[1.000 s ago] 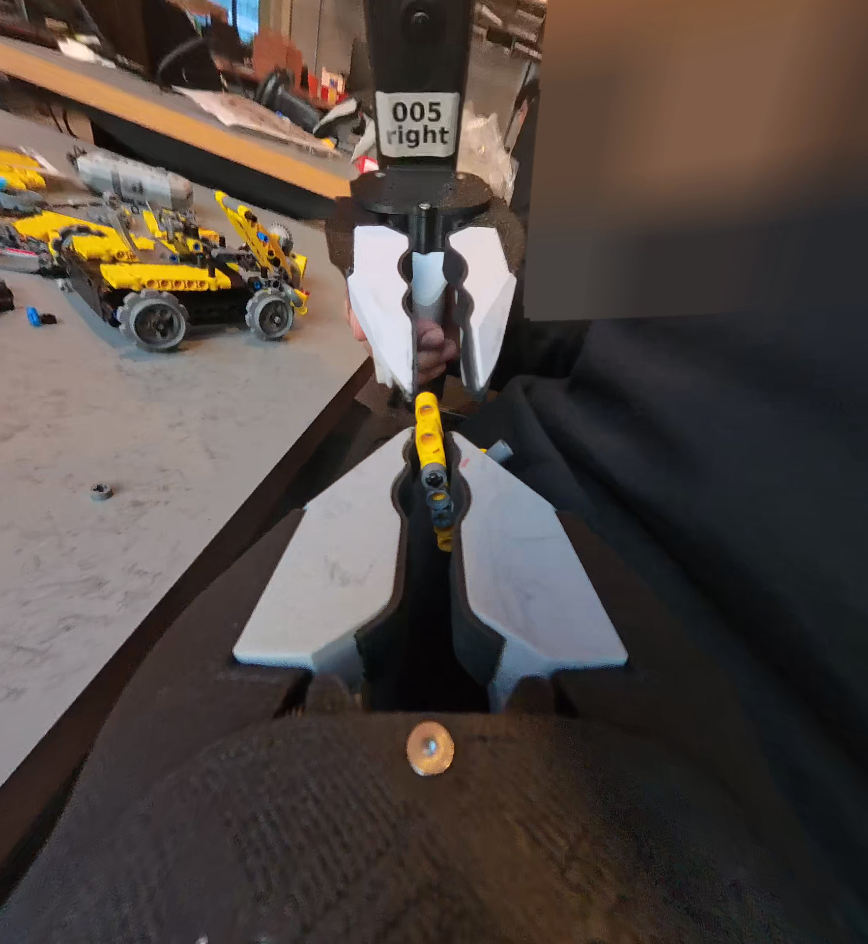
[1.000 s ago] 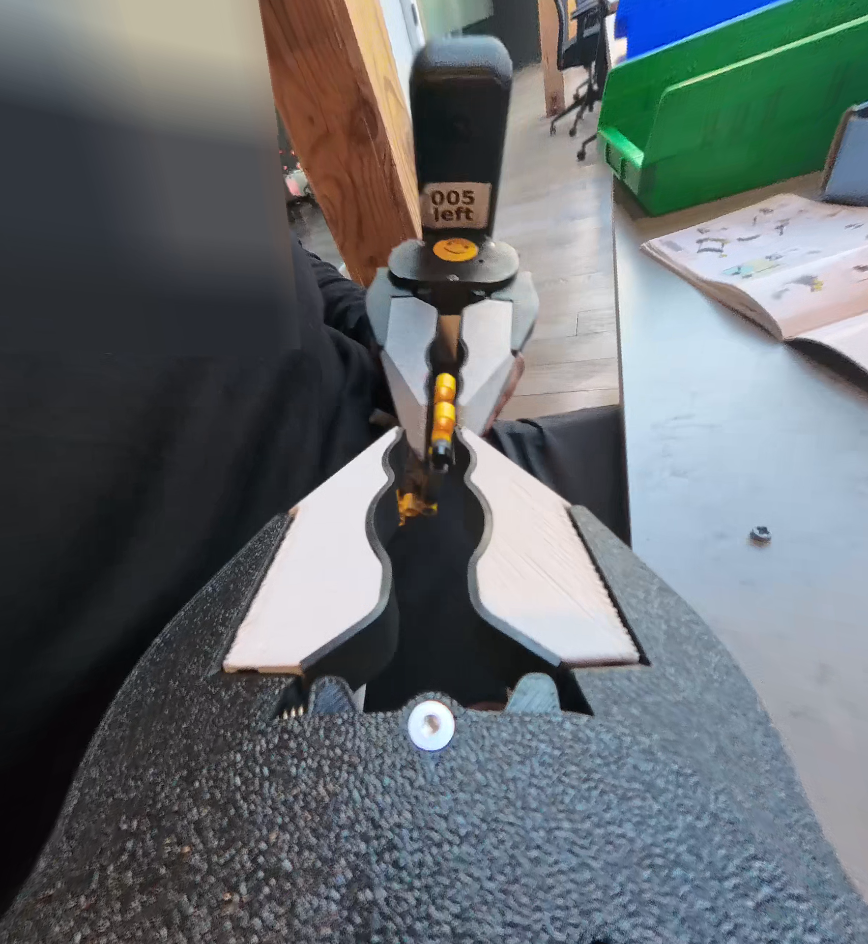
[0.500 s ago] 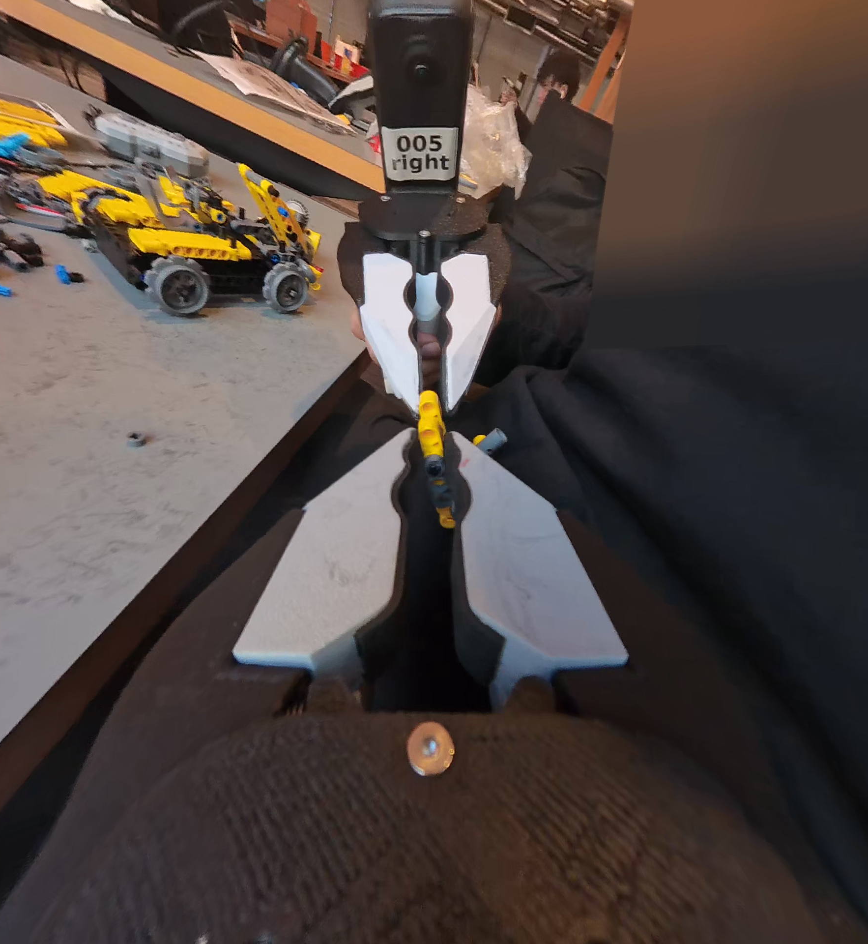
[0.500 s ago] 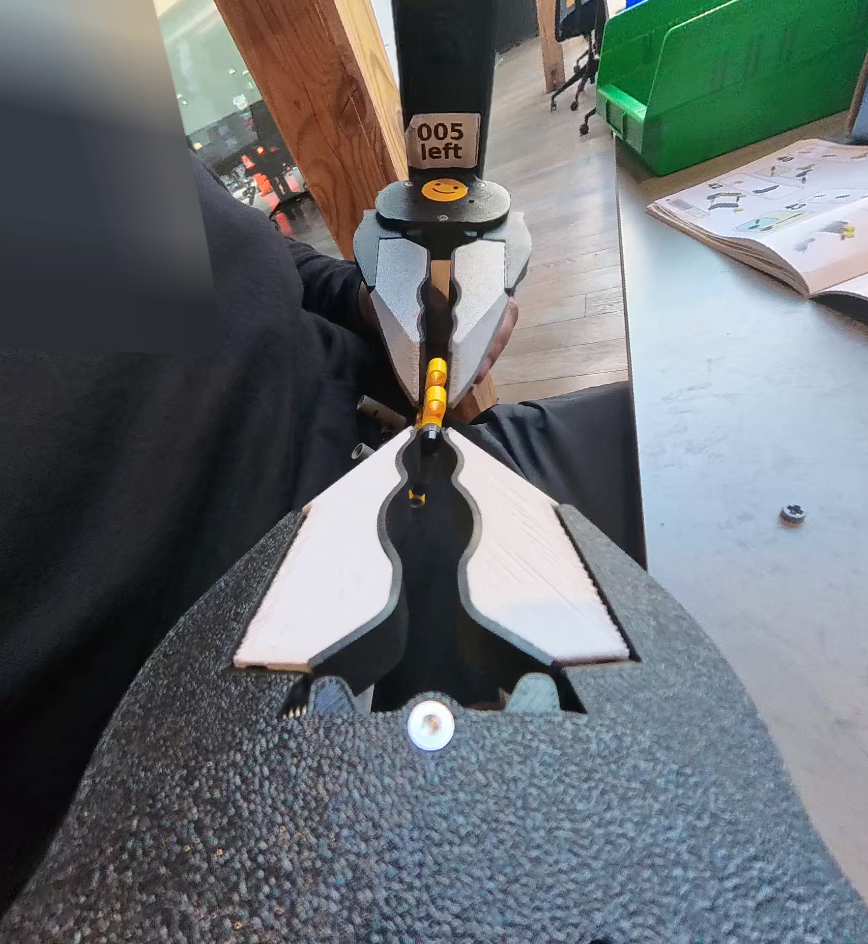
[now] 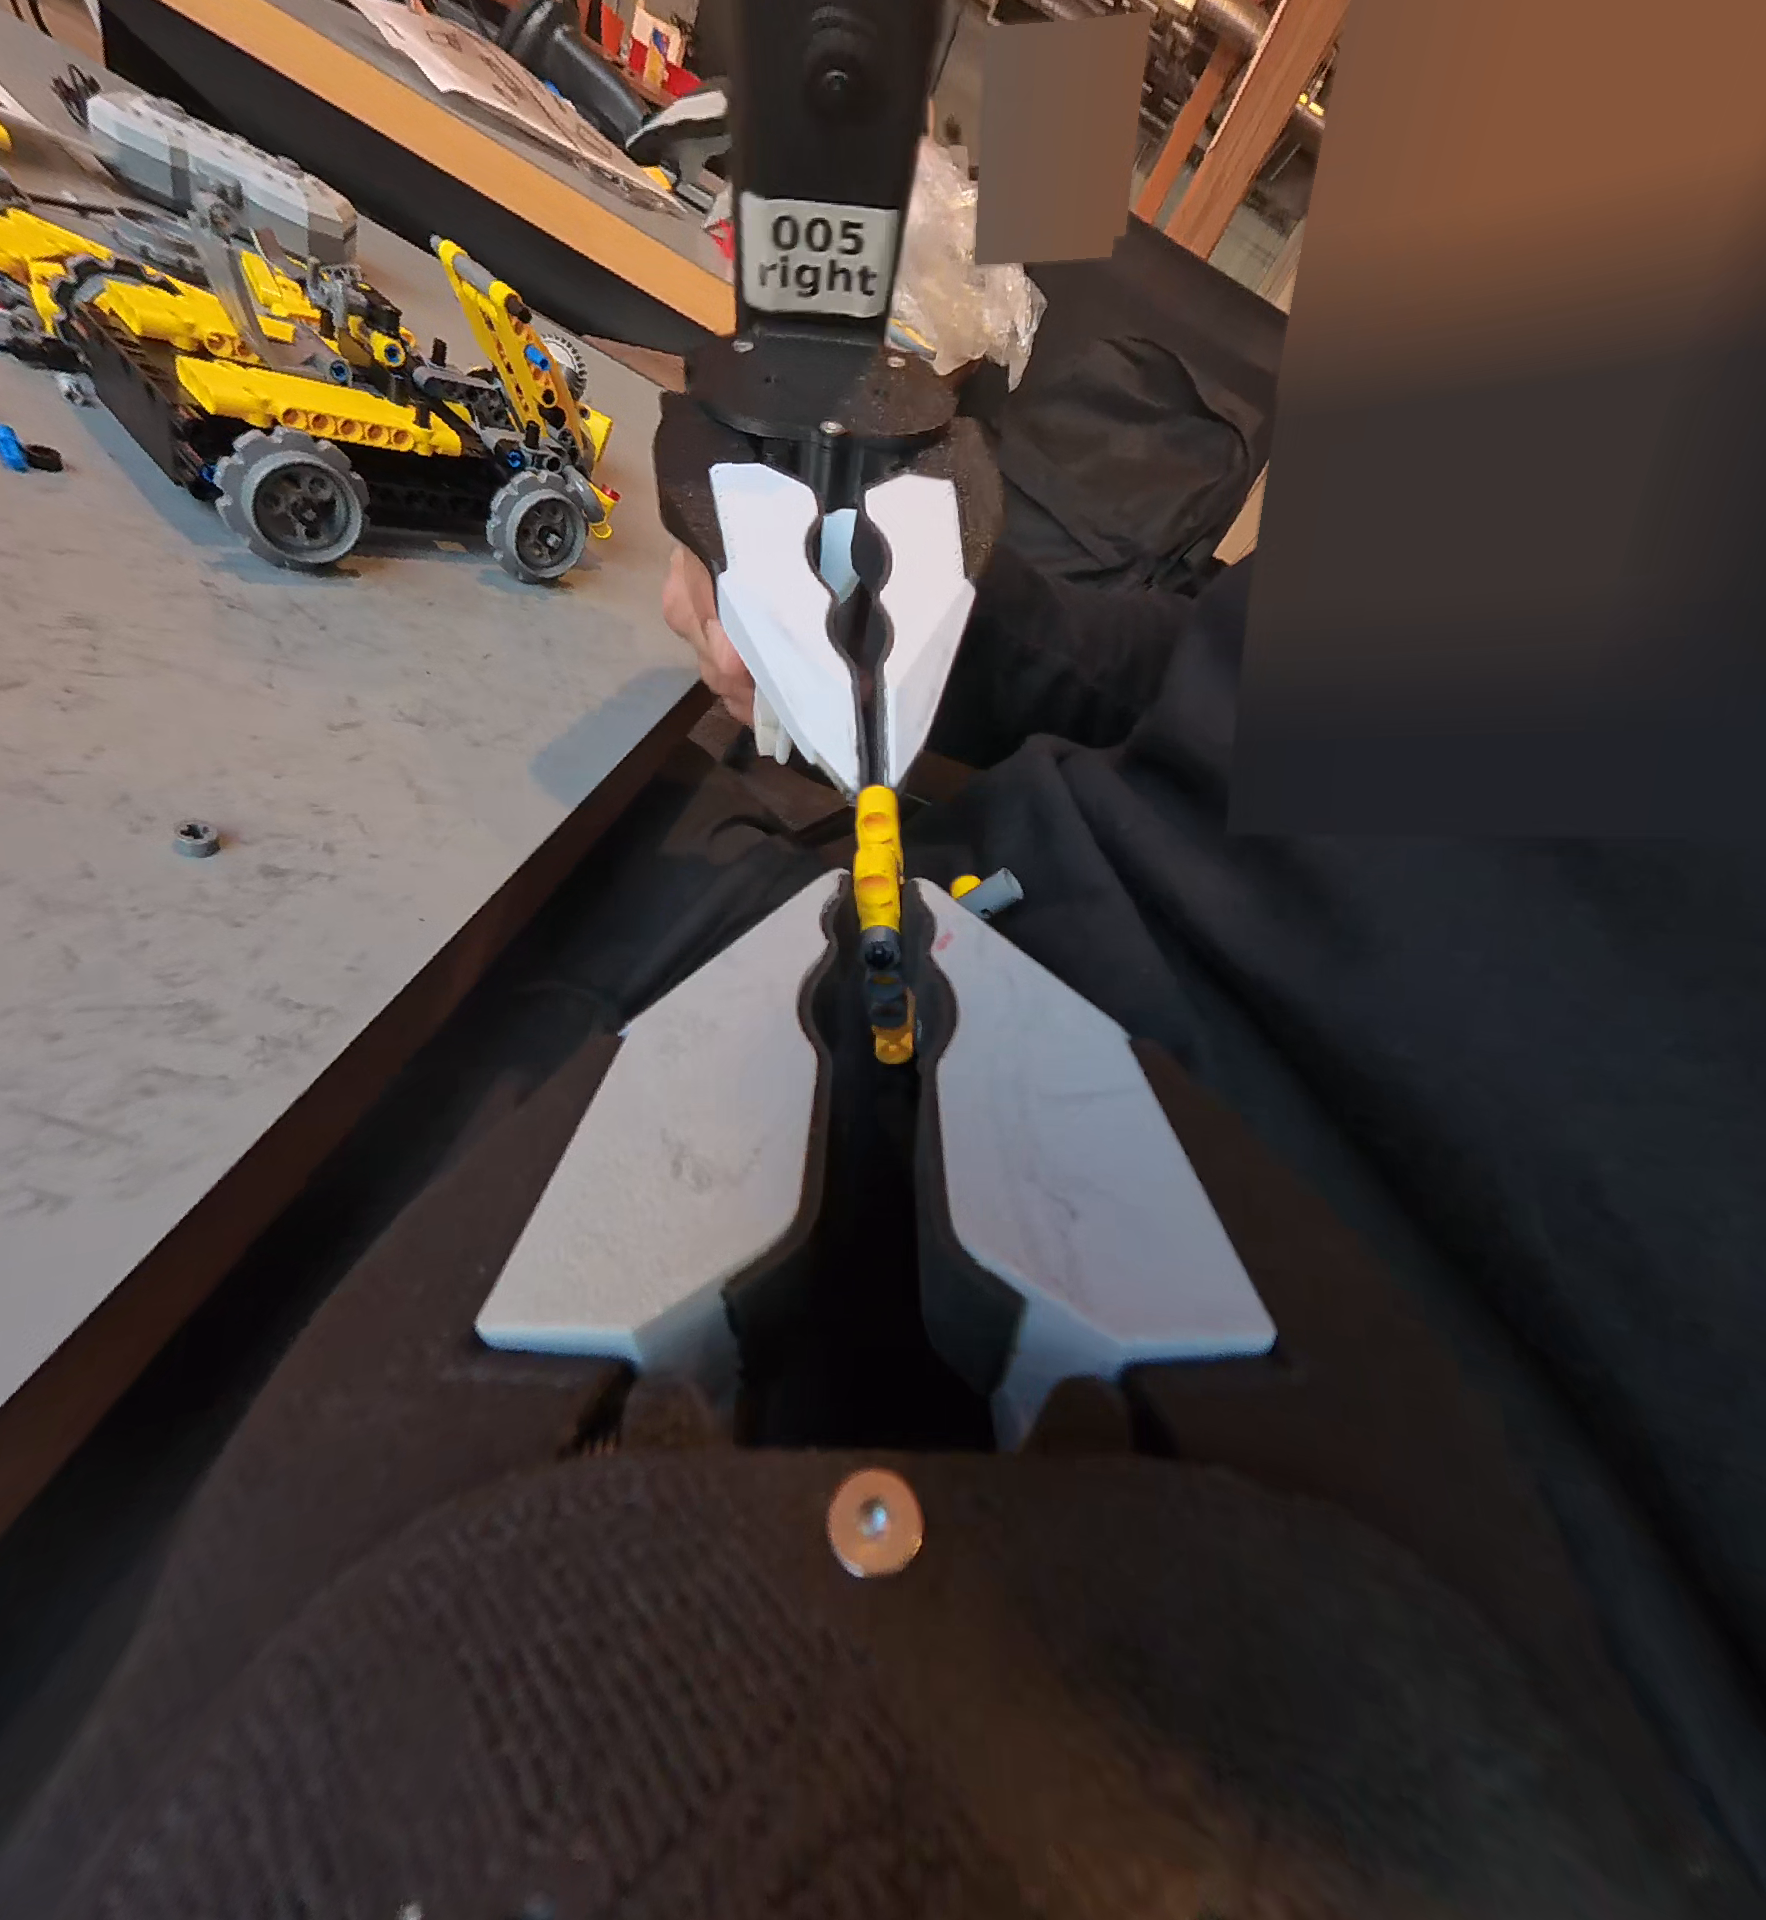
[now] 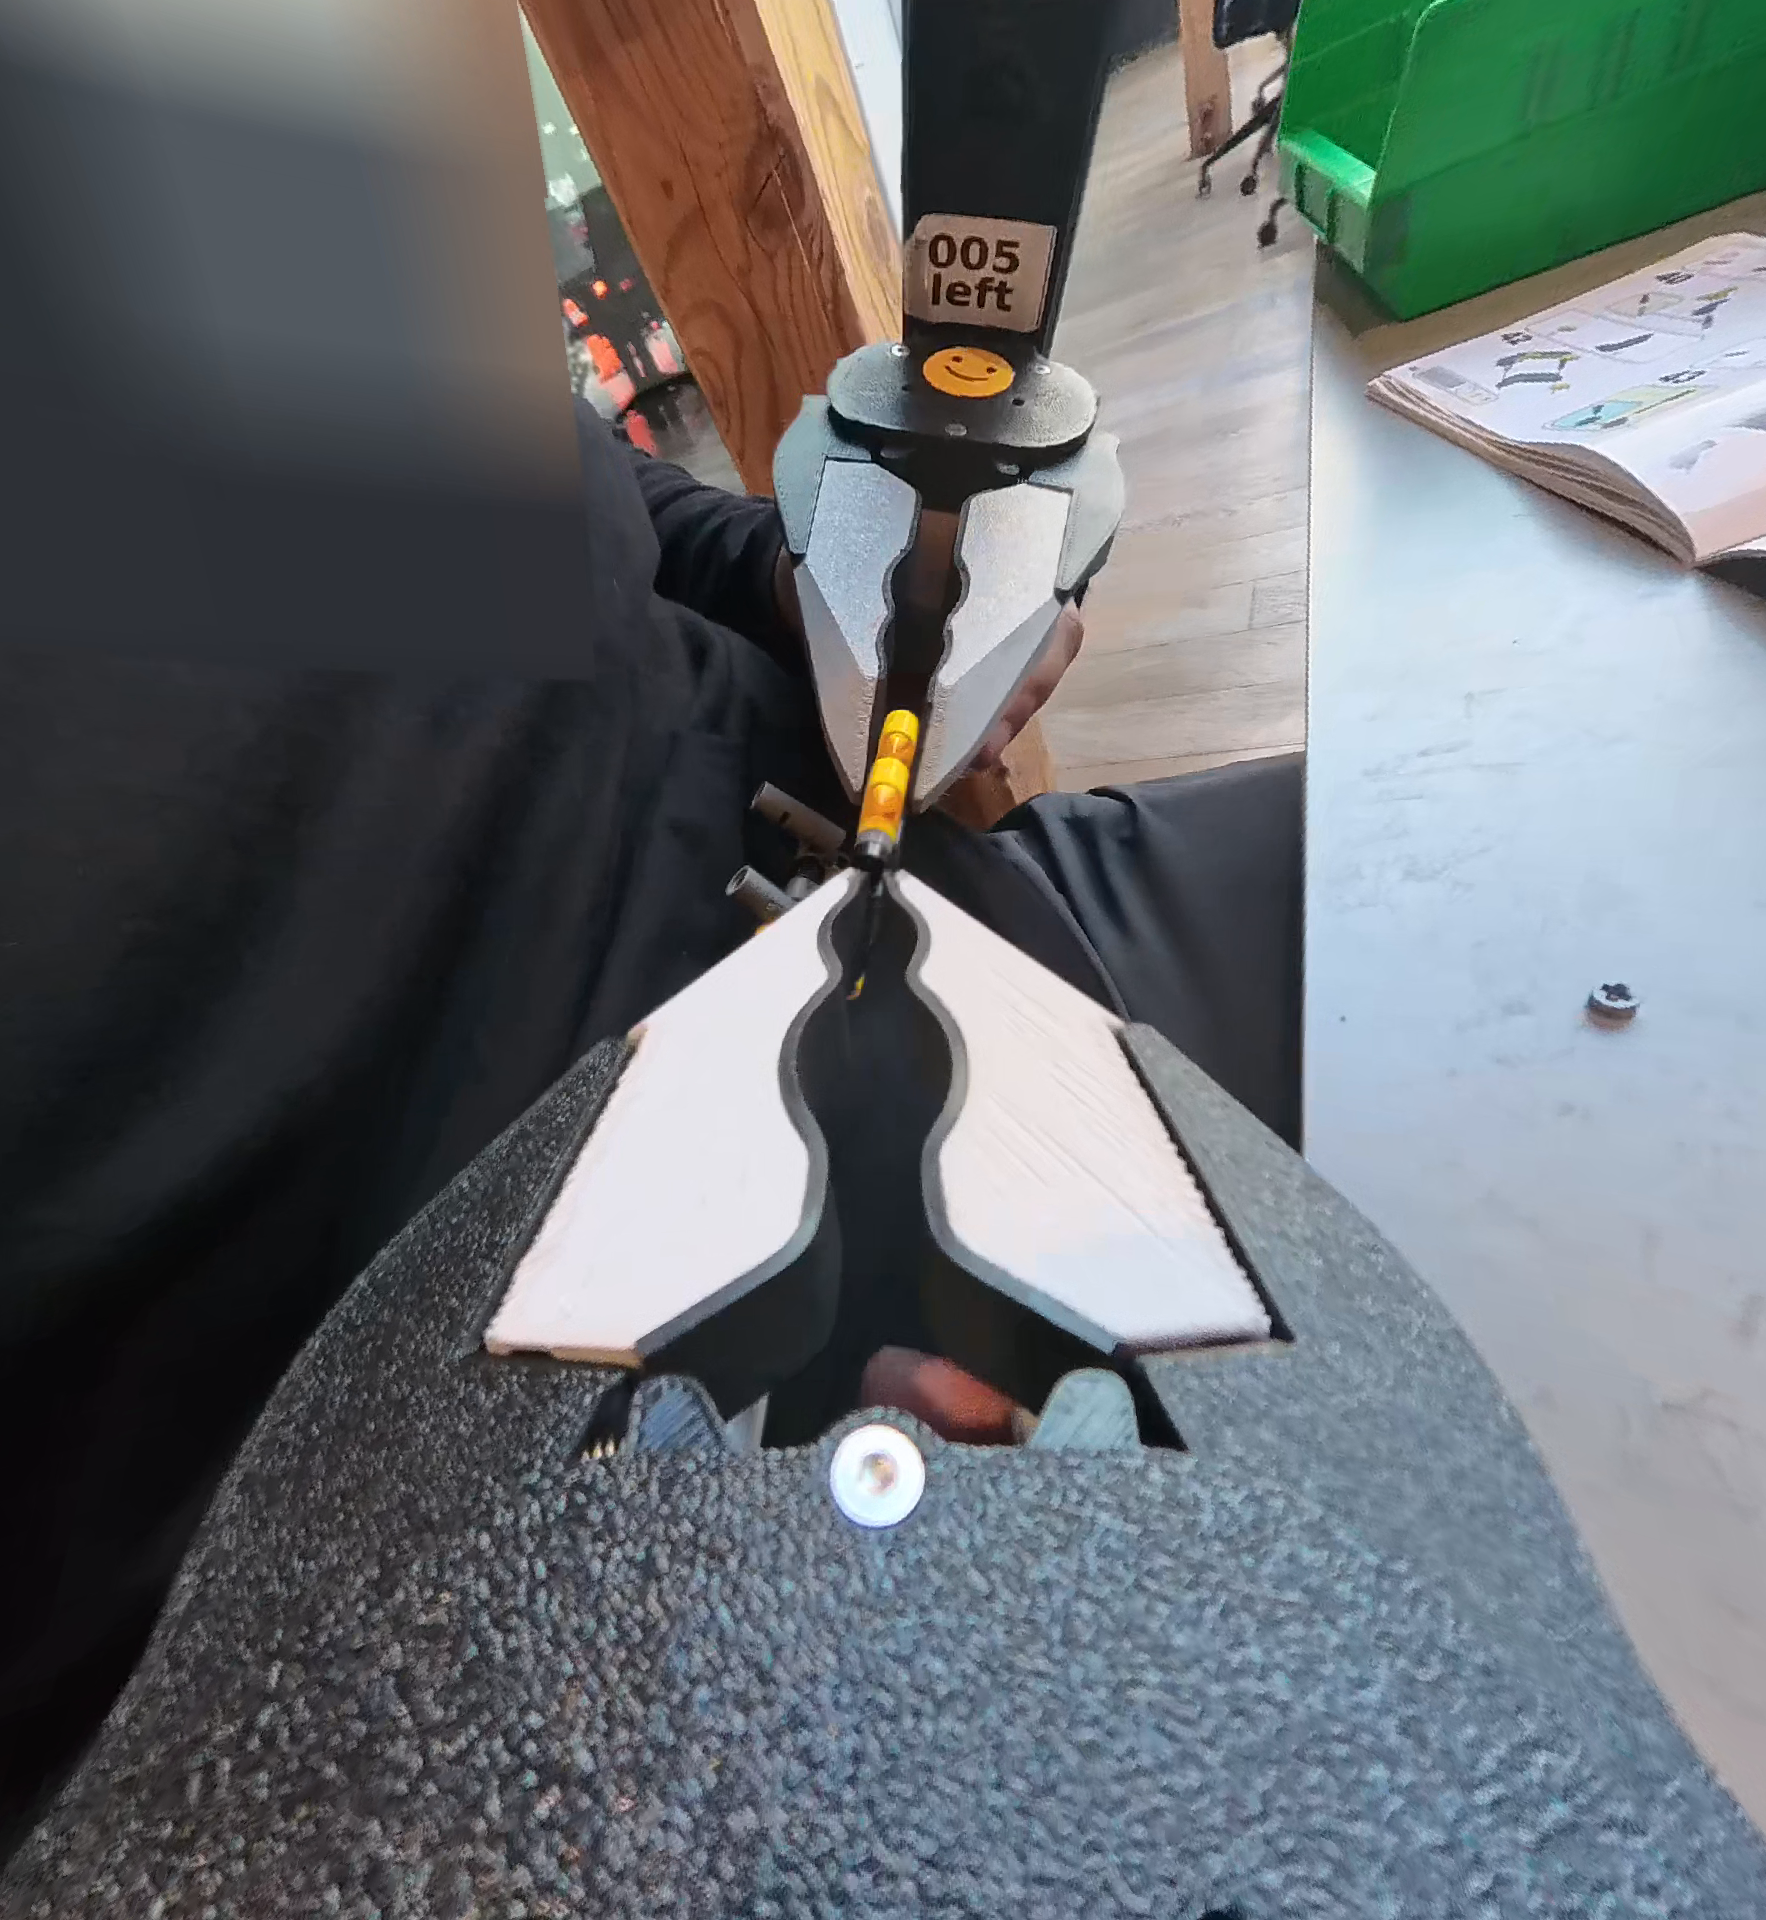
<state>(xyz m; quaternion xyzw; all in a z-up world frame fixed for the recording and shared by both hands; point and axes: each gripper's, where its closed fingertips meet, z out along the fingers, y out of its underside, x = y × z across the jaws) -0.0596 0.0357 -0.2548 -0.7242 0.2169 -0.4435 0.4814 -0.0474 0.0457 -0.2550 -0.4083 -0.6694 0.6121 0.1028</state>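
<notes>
Left gripper (image 5: 879, 904) is clamped on a small yellow beam assembly (image 5: 879, 862) held in the air off the tabletop (image 5: 235, 727) edge; right gripper (image 6: 871, 883) is pinched together on a thin black pin at its other end. The part looks light, rigid plastic, slick and press-fit, so grip is best on the flat beam faces. Versus a second ago, the grippers sit farther apart, with more yellow exposed between them.

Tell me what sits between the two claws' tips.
A yellow beam with a dark pin on it bridges the left claw and right claw. Both views show it, held off the table.
</notes>
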